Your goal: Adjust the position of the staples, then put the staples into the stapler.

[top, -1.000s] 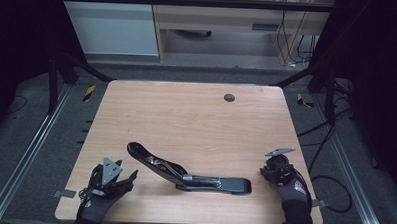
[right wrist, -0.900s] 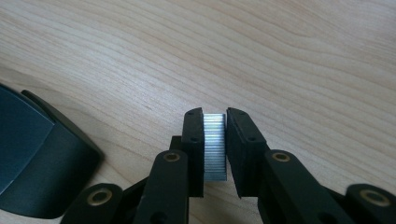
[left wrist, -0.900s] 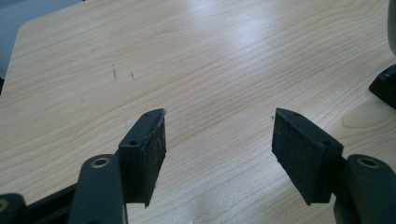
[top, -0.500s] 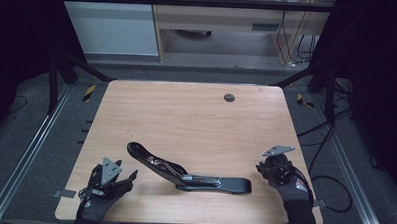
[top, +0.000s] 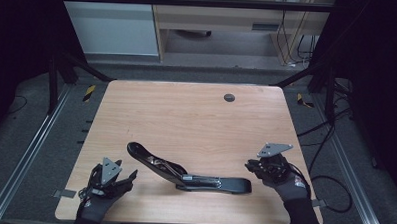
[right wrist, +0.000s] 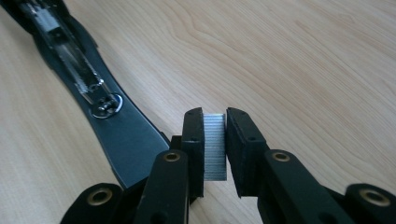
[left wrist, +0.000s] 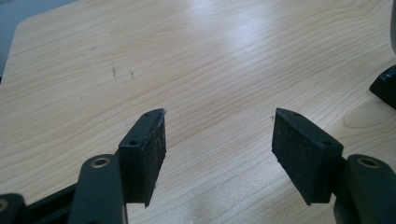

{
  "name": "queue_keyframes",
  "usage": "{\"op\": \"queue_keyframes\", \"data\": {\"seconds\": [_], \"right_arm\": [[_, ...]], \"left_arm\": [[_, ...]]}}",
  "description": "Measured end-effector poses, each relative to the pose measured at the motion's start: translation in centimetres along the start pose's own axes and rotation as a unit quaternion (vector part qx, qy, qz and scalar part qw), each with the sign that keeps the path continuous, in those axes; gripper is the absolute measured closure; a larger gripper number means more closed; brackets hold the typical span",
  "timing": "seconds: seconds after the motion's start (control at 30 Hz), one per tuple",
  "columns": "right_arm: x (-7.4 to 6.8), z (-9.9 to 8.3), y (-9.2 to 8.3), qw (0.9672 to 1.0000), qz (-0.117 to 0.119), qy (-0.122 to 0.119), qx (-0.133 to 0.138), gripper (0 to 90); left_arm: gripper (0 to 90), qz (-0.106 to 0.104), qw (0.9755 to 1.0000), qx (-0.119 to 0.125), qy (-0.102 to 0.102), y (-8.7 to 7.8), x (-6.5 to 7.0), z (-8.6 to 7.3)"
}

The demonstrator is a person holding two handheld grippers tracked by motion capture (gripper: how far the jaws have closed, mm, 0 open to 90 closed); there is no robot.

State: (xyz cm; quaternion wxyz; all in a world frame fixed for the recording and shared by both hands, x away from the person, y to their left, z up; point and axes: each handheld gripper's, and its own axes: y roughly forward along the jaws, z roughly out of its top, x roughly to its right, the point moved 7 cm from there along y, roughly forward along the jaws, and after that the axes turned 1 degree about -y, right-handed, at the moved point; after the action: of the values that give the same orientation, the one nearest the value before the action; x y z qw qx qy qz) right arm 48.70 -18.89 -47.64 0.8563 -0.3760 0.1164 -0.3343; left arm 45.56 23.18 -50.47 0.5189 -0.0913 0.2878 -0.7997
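A black stapler [top: 184,174] lies swung open flat on the wooden table [top: 196,117] near the front edge, its metal staple channel [right wrist: 70,51] facing up. My right gripper [top: 249,166] hovers just right of the stapler's base end. In the right gripper view it [right wrist: 215,140] is shut on a short silver strip of staples [right wrist: 215,149], held upright between the pads above the stapler's base [right wrist: 121,135]. My left gripper [top: 131,175] rests at the front left, left of the stapler. Its jaws [left wrist: 219,154] stand open over bare wood, and the stapler's tip [left wrist: 385,86] shows at the right edge.
A small dark round grommet [top: 229,97] sits in the tabletop near the far edge. The table's front edge lies close under both hands. Metal frame rails [top: 30,151] run along both sides, with cables on the floor at the right [top: 329,186].
My right gripper has risen a little with the staple strip and drifted slightly towards the stapler. The left gripper and the stapler have stayed still.
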Motion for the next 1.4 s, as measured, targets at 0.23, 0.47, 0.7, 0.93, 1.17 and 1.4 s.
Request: {"op": "queue_keyframes", "data": {"seconds": [0.23,0.47,0.7,0.93,1.17,1.4], "right_arm": [[-0.7,0.8,0.0,0.9996,0.022,-0.017,0.003,77.8],[-1.3,2.1,-0.2,0.9978,0.048,-0.039,0.022,77.9],[-2.6,4.1,-0.3,0.992,0.089,-0.082,0.036,77.8],[-3.4,5.3,0.0,0.9888,0.107,-0.095,0.043,77.8],[-4.2,6.1,0.1,0.9838,0.128,-0.115,0.052,77.8],[-5.0,6.9,0.4,0.9785,0.149,-0.132,0.053,77.8]], "left_arm": [[34.5,-0.001,1.0,0.0,-0.001,0.1,0.1,0.0],[34.5,0.002,1.0,-0.002,0.001,0.1,0.1,0.0],[34.5,0.003,1.0,-0.007,0.004,0.2,0.2,-0.1],[34.5,0.002,1.0,-0.007,0.006,0.3,0.3,-0.1],[34.5,0.001,0.9999,-0.008,0.007,0.3,0.3,-0.1],[34.5,0.001,0.9999,-0.008,0.006,0.3,0.3,-0.1]]}}
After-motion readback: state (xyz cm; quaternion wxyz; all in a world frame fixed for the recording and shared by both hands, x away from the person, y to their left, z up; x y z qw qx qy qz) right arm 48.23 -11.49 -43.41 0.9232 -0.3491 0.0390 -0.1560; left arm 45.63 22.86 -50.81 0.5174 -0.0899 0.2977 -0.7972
